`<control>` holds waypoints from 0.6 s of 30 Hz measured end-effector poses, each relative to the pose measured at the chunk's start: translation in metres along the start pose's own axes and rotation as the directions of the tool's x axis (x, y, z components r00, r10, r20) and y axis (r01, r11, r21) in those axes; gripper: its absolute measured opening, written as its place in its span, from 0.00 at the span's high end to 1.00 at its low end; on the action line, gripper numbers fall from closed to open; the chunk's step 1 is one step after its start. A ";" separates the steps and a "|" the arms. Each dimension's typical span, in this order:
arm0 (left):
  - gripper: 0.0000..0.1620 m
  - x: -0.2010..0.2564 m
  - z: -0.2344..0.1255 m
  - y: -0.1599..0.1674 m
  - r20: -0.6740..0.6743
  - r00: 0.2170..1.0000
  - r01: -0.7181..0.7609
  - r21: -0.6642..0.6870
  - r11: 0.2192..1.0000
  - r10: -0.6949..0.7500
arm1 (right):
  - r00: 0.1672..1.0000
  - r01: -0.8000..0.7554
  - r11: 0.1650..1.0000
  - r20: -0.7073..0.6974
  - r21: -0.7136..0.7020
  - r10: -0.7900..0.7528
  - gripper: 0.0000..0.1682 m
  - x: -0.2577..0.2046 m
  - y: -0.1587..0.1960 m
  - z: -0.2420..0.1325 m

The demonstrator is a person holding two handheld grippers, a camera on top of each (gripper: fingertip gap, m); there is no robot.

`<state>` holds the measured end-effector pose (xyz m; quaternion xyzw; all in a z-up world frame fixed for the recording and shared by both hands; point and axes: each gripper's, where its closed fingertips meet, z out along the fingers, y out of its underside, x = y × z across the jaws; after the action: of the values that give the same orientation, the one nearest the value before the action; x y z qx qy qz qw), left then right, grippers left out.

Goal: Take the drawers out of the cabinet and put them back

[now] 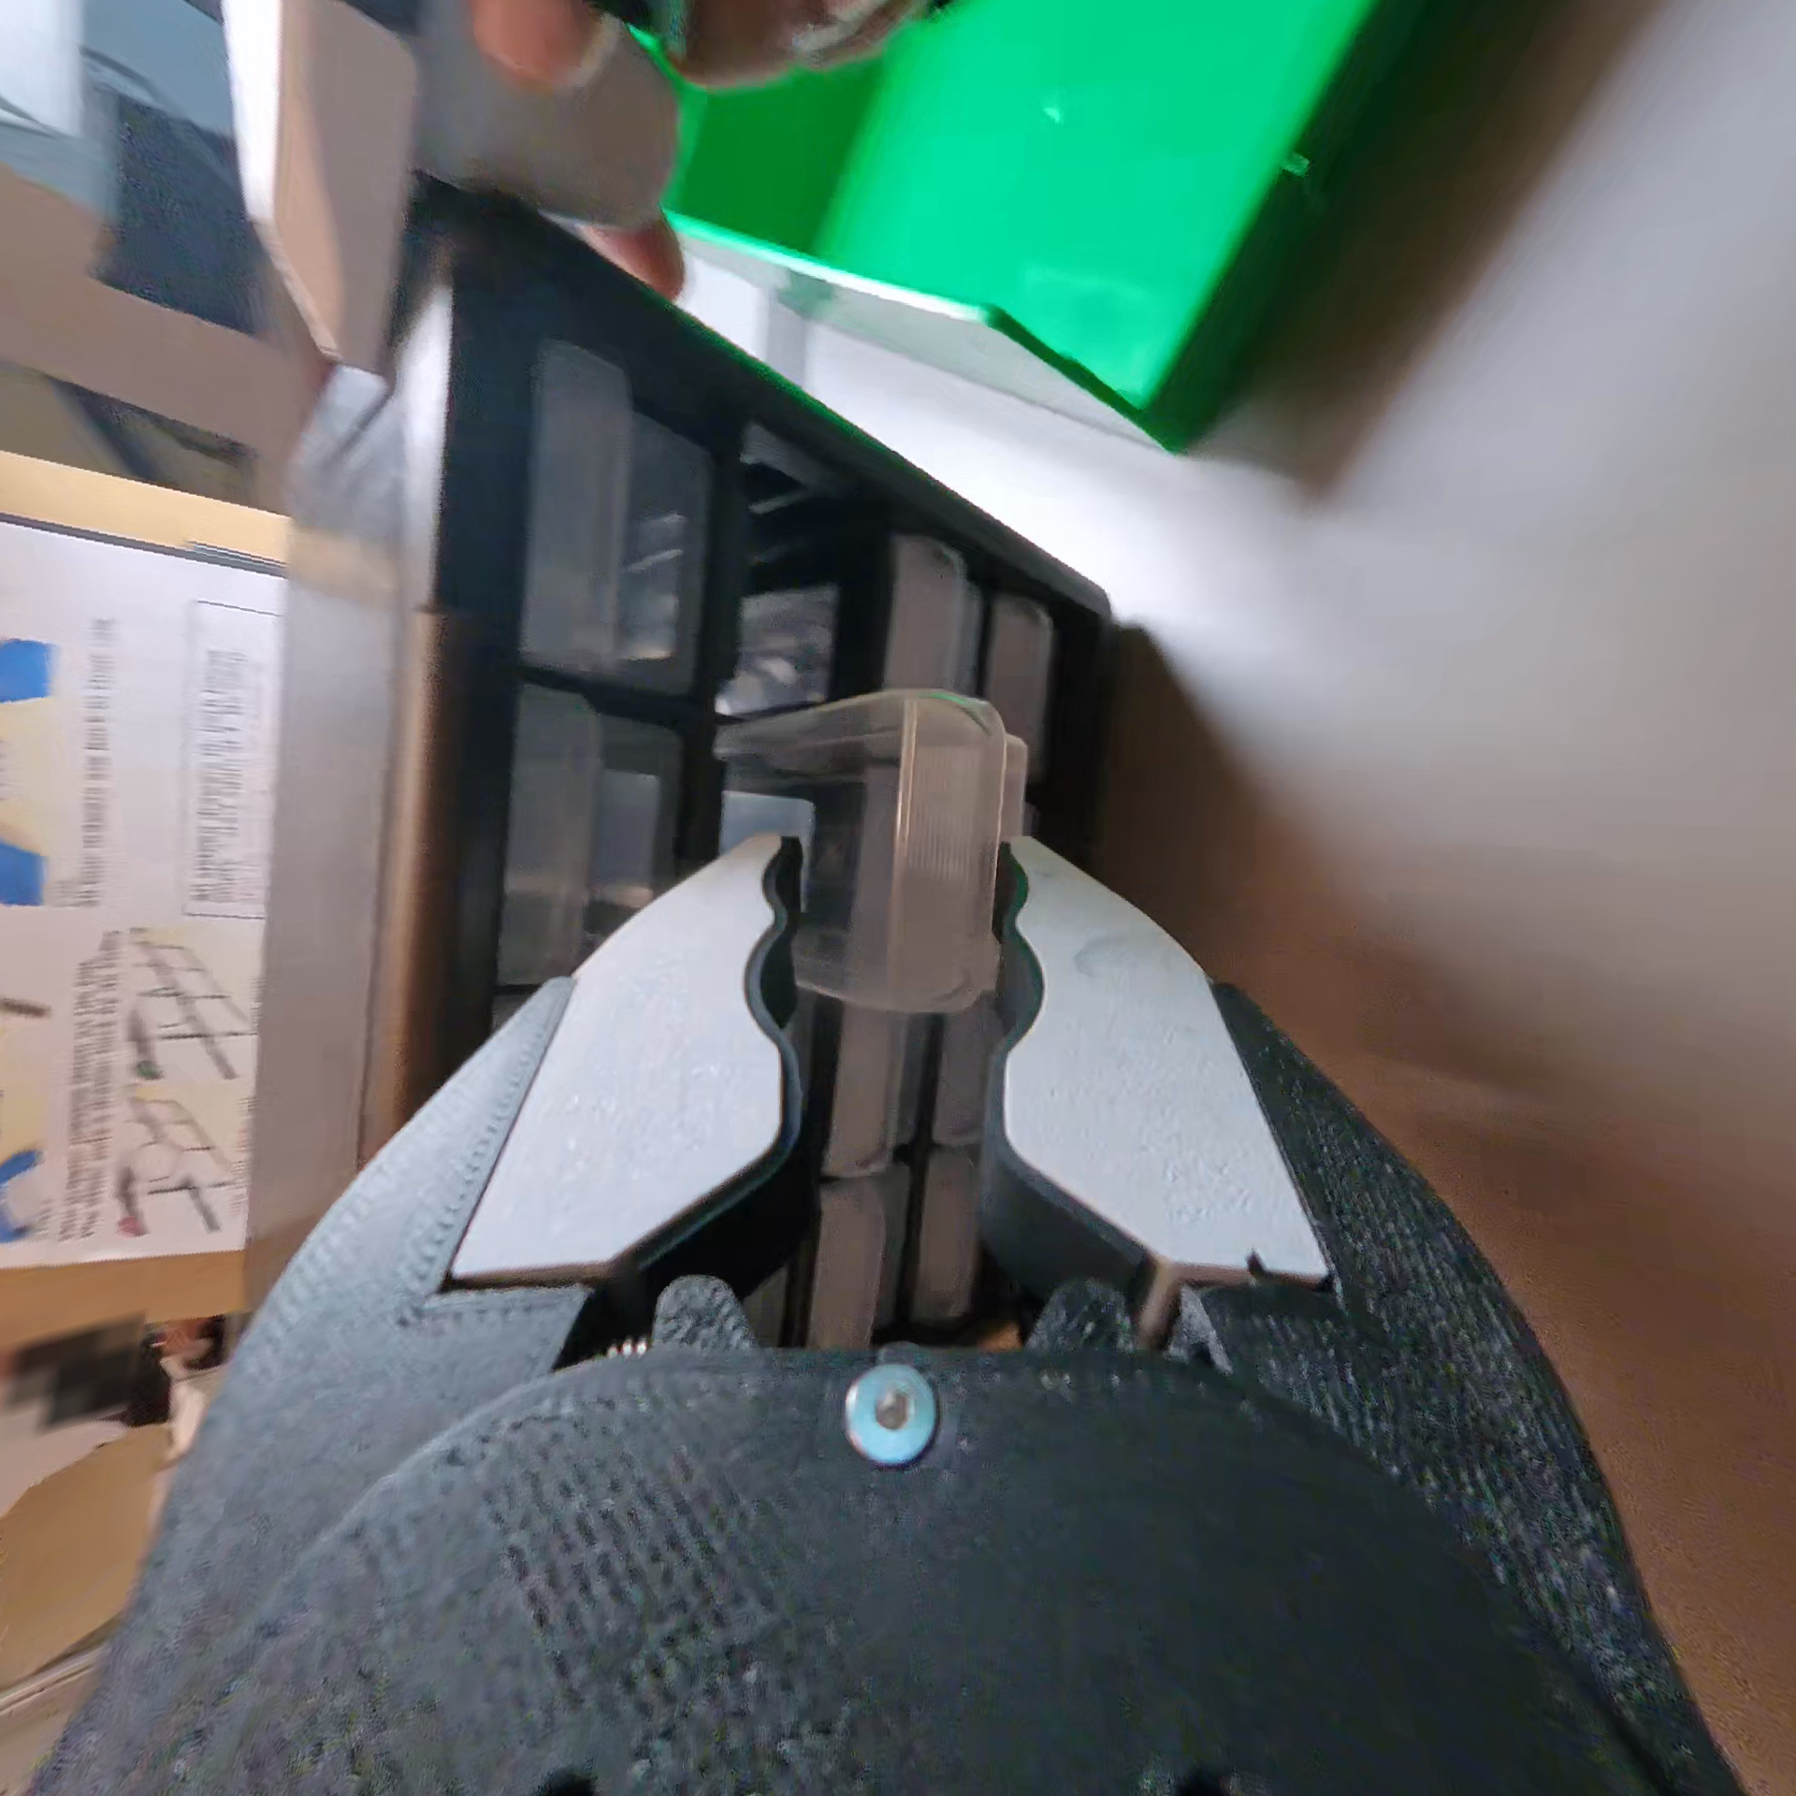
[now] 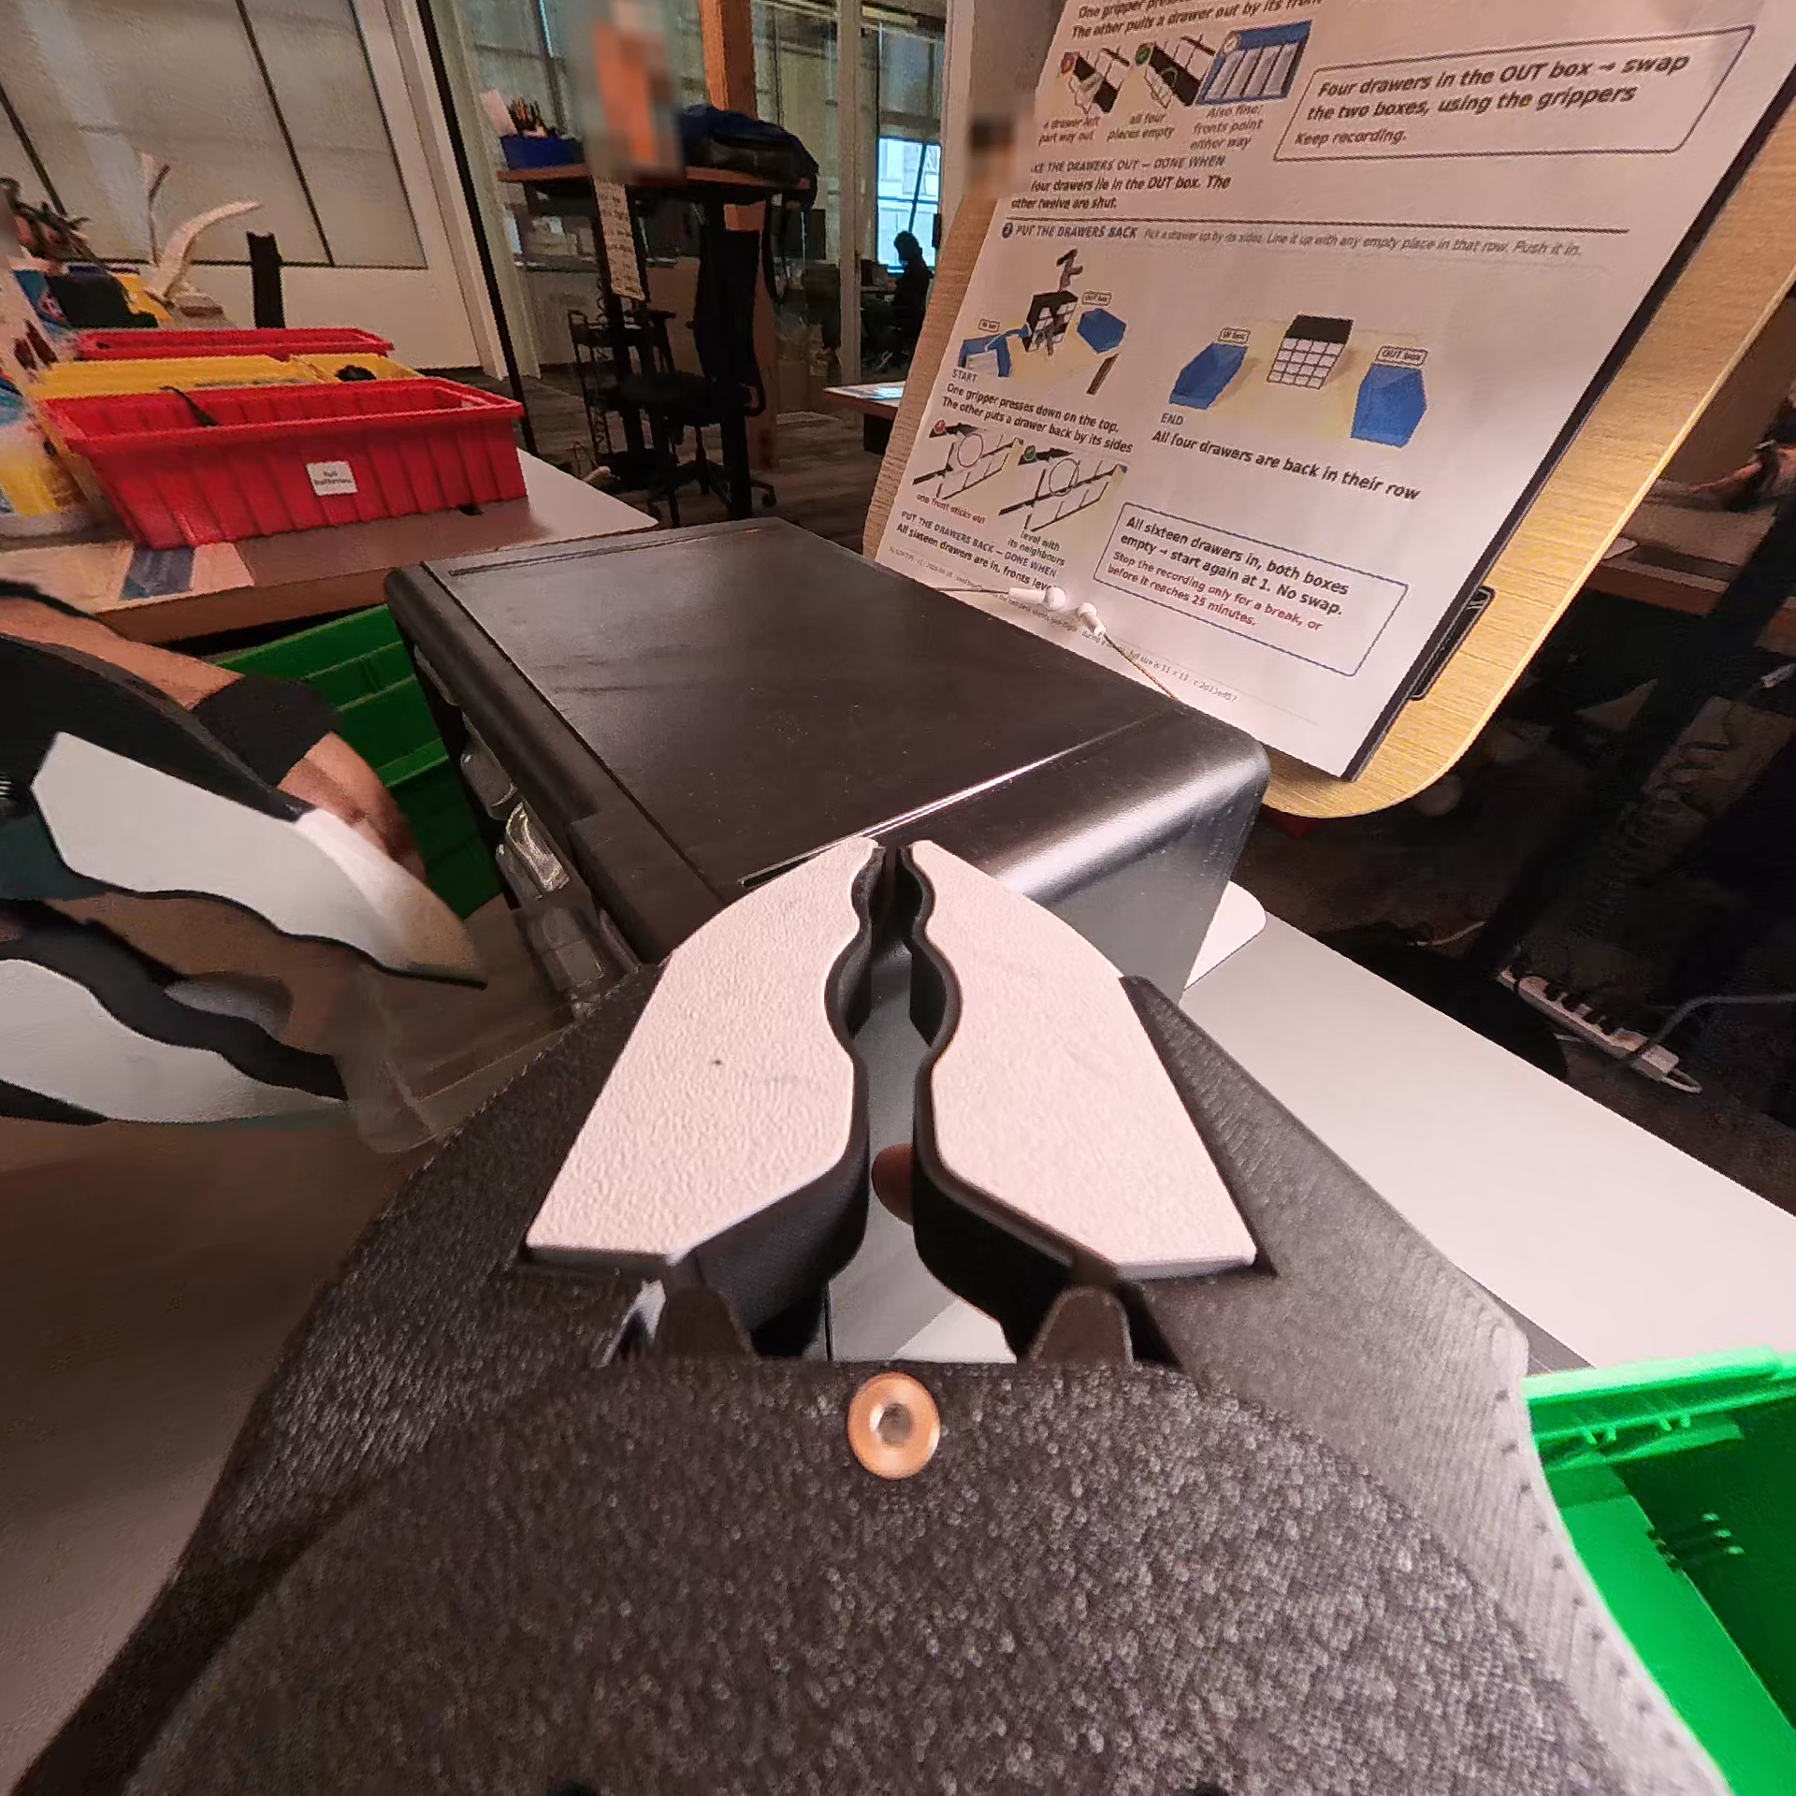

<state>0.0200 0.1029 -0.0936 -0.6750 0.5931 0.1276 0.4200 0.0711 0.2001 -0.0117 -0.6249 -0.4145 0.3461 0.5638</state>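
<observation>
We had the left hand-held gripper (image 1: 899, 889) clamped on a clear drawer (image 1: 899, 855) by its front, the drawer standing partly out of the black cabinet (image 1: 457, 505) near the middle of its face. The right hand-held gripper (image 2: 889, 860) was closed on nothing, its tips resting at the near edge of the cabinet top (image 2: 777, 671), apparently pressing down to steady it.

The main risk, as we judged it, was the cabinet sliding or tipping toward us on the bench (image 2: 1458, 1069) if that downward pressure slackened while the drawer was pulled. The tips sat close to the edge, so they could slip off. The drawer itself was smooth plastic held only at its front; it could twist between the fingers, jam in its slot, or drop once its back end cleared the frame. The left view was blurred, so a fast pull seemed likely, which would make all of this worse.

Counting what we could see: two grippers; one cabinet; one drawer in the grip; at least five more drawers seated in the frame, though blur and the gripper hid the rest; one dark empty slot just above the gripped drawer. There were two green bins, one far left (image 2: 369, 680) and one near right (image 2: 1672, 1516), and one instruction board (image 2: 1361, 389) behind the cabinet.
</observation>
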 end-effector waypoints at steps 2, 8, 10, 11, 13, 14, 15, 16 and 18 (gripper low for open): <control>0.78 -0.009 0.004 0.001 0.136 0.991 -0.026 0.076 0.997 0.015 | 1.000 0.001 1.000 -0.002 0.000 -0.001 0.99 0.000 0.000 0.000; 0.81 -0.018 0.002 -0.005 0.502 0.856 -0.256 0.198 0.946 0.127 | 1.000 0.001 1.000 -0.001 0.003 -0.001 0.99 0.000 0.000 0.000; 0.86 -0.014 0.002 -0.008 0.576 0.798 -0.349 0.198 0.916 0.179 | 1.000 -0.003 1.000 0.002 0.006 0.003 0.99 0.000 0.000 0.001; 0.88 -0.011 0.003 -0.008 0.602 0.769 -0.396 0.185 0.899 0.214 | 1.000 -0.005 1.000 0.003 0.007 0.005 0.99 0.000 0.000 0.001; 0.93 -0.010 0.004 -0.009 0.663 0.697 -0.482 0.152 0.863 0.272 | 1.000 -0.005 1.000 0.004 0.008 0.005 0.99 0.000 0.000 0.001; 0.94 -0.010 0.004 -0.010 0.686 0.662 -0.521 0.132 0.843 0.301 | 1.000 -0.005 1.000 0.004 0.009 0.005 0.99 0.000 0.000 0.001; 0.94 -0.010 0.004 -0.010 0.704 0.628 -0.557 0.110 0.823 0.331 | 1.000 -0.007 1.000 0.006 0.011 0.007 0.99 0.000 0.000 0.001; 0.95 -0.010 0.004 -0.011 0.720 0.593 -0.591 0.085 0.802 0.360 | 1.000 -0.010 1.000 0.008 0.013 0.010 0.99 0.000 0.000 0.001; 0.95 -0.009 0.006 -0.011 0.742 0.526 -0.649 0.033 0.760 0.416 | 1.000 -0.019 1.000 0.014 0.019 0.018 0.99 0.000 0.000 0.001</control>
<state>0.0295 0.1125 -0.0869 -0.2835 0.5809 0.4016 0.6488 0.0701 0.2011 -0.0115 -0.6209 -0.4093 0.3596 0.5636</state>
